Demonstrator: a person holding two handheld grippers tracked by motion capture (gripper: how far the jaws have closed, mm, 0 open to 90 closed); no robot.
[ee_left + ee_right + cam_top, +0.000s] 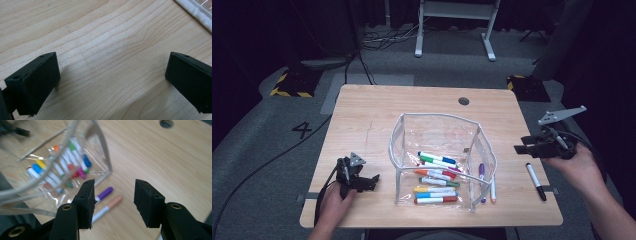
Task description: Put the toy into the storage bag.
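Observation:
A clear plastic pouch (pixel 437 116) stands open at the middle of the wooden table, with several coloured markers (pixel 437 175) lying inside. A purple marker (pixel 481 172) and a peach-capped marker (pixel 492 189) lie just right of it, and a black marker (pixel 535 181) lies farther right. My right gripper (pixel 522 144) hovers above the table's right edge, open and empty. In the right gripper view its jaws (pixel 113 200) frame bare wood, with the purple marker (pixel 105 193) and peach marker (pixel 110 206) beside the left jaw. My left gripper (pixel 372 181) rests low at the front left, open over bare wood (pixel 112 80).
A round cable hole (pixel 463 100) sits near the table's far edge. The pouch's white rim (pixel 197 11) crosses the top right corner of the left gripper view. Bare tabletop lies left of and behind the pouch. Cables and a stand's feet are on the floor beyond.

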